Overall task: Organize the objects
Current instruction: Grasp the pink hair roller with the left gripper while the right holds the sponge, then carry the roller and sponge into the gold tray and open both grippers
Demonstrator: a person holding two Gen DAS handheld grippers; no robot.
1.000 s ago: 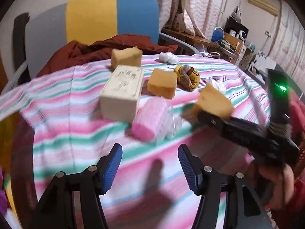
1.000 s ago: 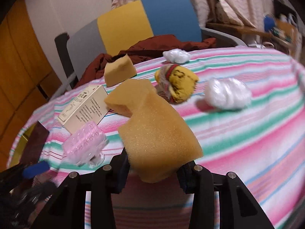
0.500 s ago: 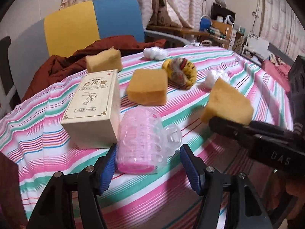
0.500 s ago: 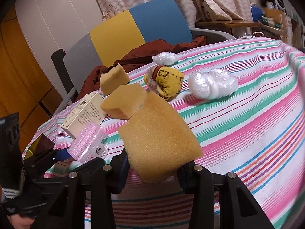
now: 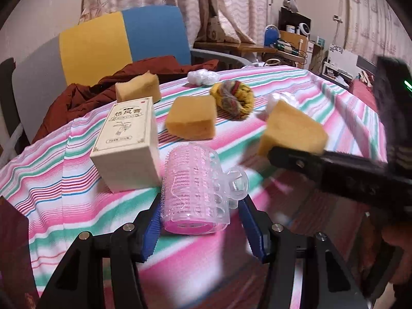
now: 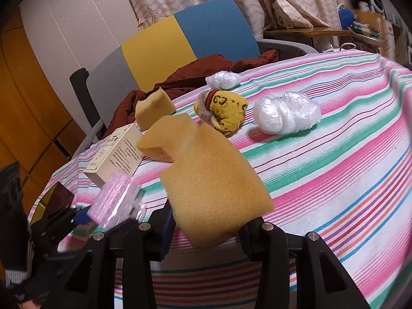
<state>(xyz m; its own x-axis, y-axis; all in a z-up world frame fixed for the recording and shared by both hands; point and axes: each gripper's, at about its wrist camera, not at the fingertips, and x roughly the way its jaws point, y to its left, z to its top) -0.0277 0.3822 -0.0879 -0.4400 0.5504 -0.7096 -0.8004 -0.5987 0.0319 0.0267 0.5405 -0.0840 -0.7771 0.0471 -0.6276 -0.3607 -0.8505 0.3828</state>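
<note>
The right gripper squeezes a big yellow sponge low in the middle of the frame. Behind it lie two more sponges, a box, a yellow toy and two plastic wads on the striped cloth. At lower left, a pink roller sits by the left gripper.

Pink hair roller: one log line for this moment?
left hand-held gripper: closing around pink hair roller | right hand-held gripper: holding sponge
</note>
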